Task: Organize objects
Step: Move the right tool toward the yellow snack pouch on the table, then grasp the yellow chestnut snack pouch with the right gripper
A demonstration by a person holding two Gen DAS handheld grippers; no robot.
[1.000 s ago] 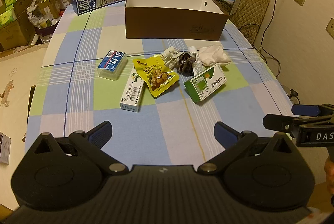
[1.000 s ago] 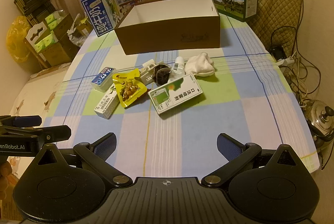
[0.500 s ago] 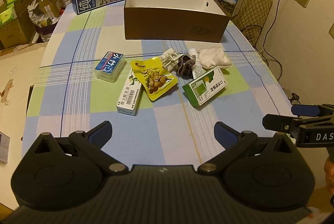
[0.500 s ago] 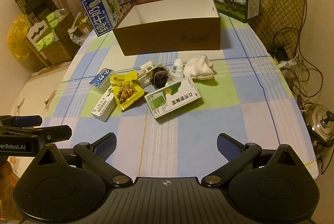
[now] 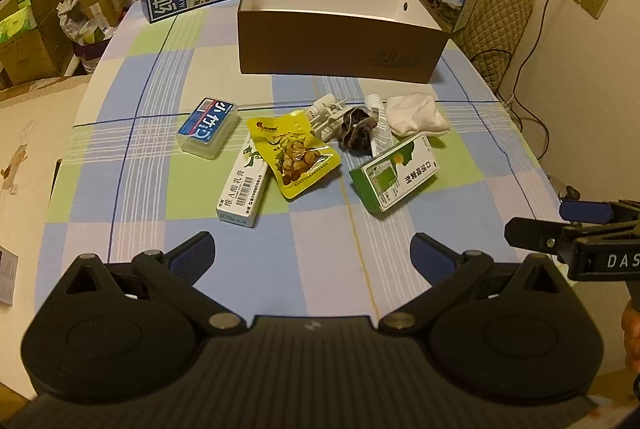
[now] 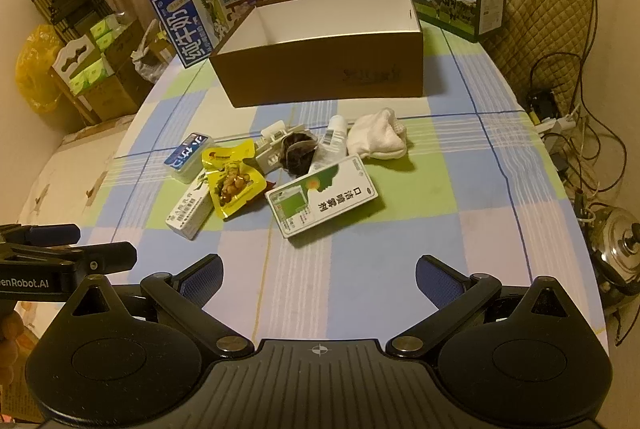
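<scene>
Objects [image 5: 308, 149] lie clustered mid-table before the brown box [image 5: 340, 45], nearer your cameras than a second ago. Your left gripper [image 5: 312, 253] and right gripper [image 6: 318, 277] both gape wide, empty.

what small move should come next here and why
Probably ease the right gripper forward toward the green box. Both grippers are open and hold nothing, the left gripper too. The brown box looks empty, while the items lie loose on the table. The green box is the nearest item and lies almost straight ahead of the right fingers.
</scene>
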